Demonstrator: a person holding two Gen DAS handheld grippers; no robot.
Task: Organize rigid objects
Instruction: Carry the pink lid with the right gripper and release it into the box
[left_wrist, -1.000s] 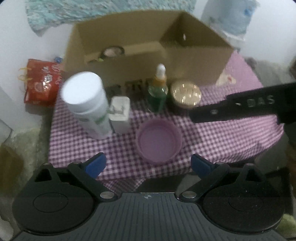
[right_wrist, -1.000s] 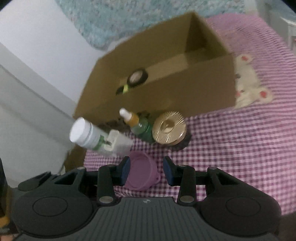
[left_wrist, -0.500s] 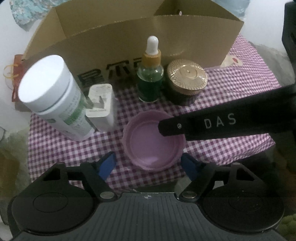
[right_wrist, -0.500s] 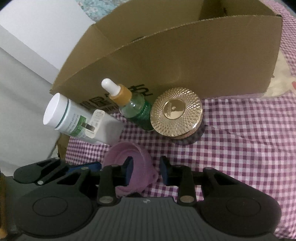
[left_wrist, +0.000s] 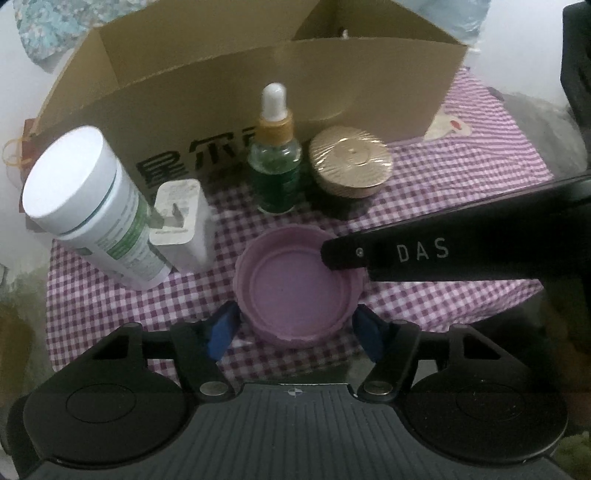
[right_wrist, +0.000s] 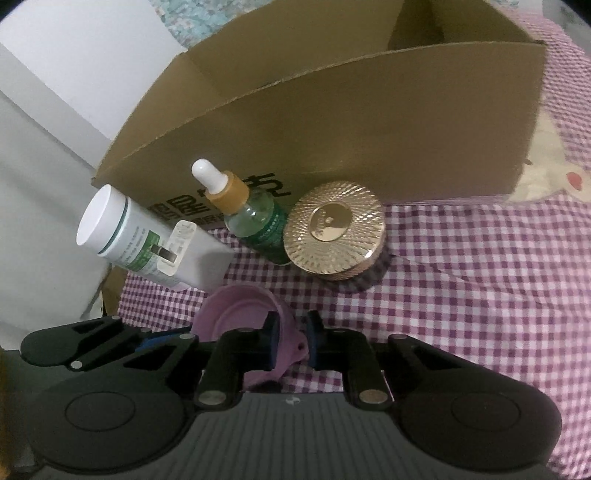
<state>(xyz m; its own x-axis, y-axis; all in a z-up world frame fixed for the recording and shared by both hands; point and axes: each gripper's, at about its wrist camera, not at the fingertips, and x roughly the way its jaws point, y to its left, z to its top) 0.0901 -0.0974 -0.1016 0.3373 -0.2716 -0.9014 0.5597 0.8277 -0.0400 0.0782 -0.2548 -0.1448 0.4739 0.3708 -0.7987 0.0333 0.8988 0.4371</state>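
Purple-and-white checked cloth (left_wrist: 424, 192) covers the work surface, with an open cardboard box (left_wrist: 229, 85) standing at its far side. Taking the pink lid (left_wrist: 299, 284) as the reference: it lies open side up on the cloth, in front of the box. Behind it, against the box wall, stand a green dropper bottle (left_wrist: 275, 162) and, just beside that, a gold-lidded jar (left_wrist: 351, 160). Behind and to the left of the lid stand a white charger plug (left_wrist: 181, 218) and a white pill bottle (left_wrist: 88, 206), touching each other. The left gripper (left_wrist: 295, 326) is spread wide, its fingertips flanking the lid's near rim, gripping nothing. The right gripper (right_wrist: 290, 339) is nearly closed, pinching the lid's right rim wall between its pads.
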